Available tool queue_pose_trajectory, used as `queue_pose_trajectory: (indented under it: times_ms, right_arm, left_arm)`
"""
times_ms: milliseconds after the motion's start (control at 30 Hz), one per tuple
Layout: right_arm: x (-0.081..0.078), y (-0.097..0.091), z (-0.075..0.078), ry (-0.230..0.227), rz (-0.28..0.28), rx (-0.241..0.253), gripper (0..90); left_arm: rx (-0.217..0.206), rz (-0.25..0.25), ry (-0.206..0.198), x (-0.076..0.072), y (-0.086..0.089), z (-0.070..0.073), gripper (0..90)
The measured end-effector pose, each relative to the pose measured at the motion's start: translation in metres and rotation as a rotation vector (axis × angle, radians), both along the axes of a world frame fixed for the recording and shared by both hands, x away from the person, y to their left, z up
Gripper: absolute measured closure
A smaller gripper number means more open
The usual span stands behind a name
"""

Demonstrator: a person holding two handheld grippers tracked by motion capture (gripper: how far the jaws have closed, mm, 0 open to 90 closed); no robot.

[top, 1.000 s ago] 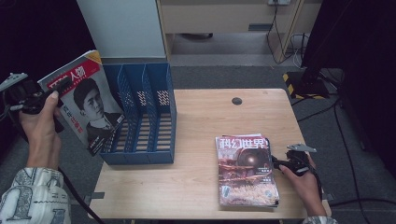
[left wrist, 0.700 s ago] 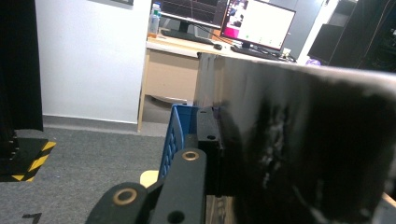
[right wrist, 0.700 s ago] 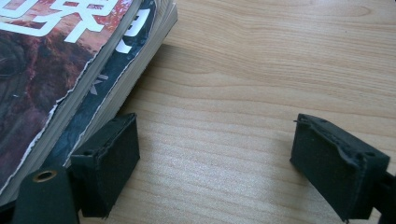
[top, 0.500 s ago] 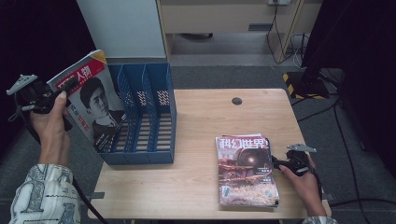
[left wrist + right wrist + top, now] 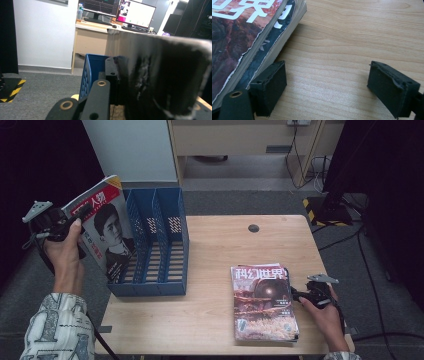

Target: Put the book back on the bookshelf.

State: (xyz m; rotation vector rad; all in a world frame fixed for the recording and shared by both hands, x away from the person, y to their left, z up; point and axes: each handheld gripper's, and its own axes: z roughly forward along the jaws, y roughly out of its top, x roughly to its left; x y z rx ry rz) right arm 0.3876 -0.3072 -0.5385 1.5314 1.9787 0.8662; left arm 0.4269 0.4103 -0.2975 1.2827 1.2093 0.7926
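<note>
My left gripper [image 5: 70, 222] is shut on the upper corner of a magazine [image 5: 105, 227] with a red title and a portrait on its cover. It holds the magazine tilted at the left end of a blue slotted file rack [image 5: 160, 245], lower edge down by the rack's left wall. In the left gripper view the magazine [image 5: 162, 75] is a dark blur against the jaw, with the rack [image 5: 93, 67] behind. My right gripper [image 5: 297, 295] lies open on the table [image 5: 215, 245] beside a stack of magazines [image 5: 262, 302]. Its left pad [image 5: 270, 87] sits against the stack's edge [image 5: 244, 32].
A black cable hole [image 5: 254, 228] is near the table's far edge. A white panel [image 5: 130, 150] stands behind the rack. On the floor at the right are cables and a yellow-black striped base [image 5: 320, 210]. A desk with monitors [image 5: 135, 12] is farther back.
My left hand has carried the magazine to the right and slightly down, closer to the rack. The right gripper and the stack have stayed put.
</note>
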Motion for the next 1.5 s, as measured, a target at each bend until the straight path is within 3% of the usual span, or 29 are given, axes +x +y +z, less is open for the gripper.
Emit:
queue_pose_trajectory:
  times_ms: [200, 333, 467, 633, 967, 1500]
  right_arm:
    - [0.0, 0.0, 0.0, 0.002, -0.003, 0.002, 15.7]
    - [0.0, 0.0, 0.0, 0.001, -0.001, 0.001, 15.7]
    - [0.0, 0.0, 0.0, 0.0, -0.002, 0.0, 15.7]
    - [0.0, 0.0, 0.0, 0.001, -0.003, 0.001, 15.7]
    - [0.0, 0.0, 0.0, 0.0, -0.002, 0.001, 15.7]
    - [0.0, 0.0, 0.0, 0.0, -0.002, 0.001, 15.7]
  left_arm:
    - [0.017, 0.003, -0.011, 0.004, -0.003, -0.009, 85.4]
    - [0.003, 0.007, -0.028, 0.007, -0.004, -0.014, 85.3]
    - [-0.003, 0.005, -0.027, 0.009, -0.006, -0.02, 85.4]
    - [0.021, 0.006, -0.016, 0.009, -0.007, -0.025, 85.4]
    - [-0.012, 0.014, -0.028, 0.006, -0.009, -0.039, 85.4]
    - [-0.017, 0.014, -0.033, 0.004, -0.012, -0.049, 85.4]
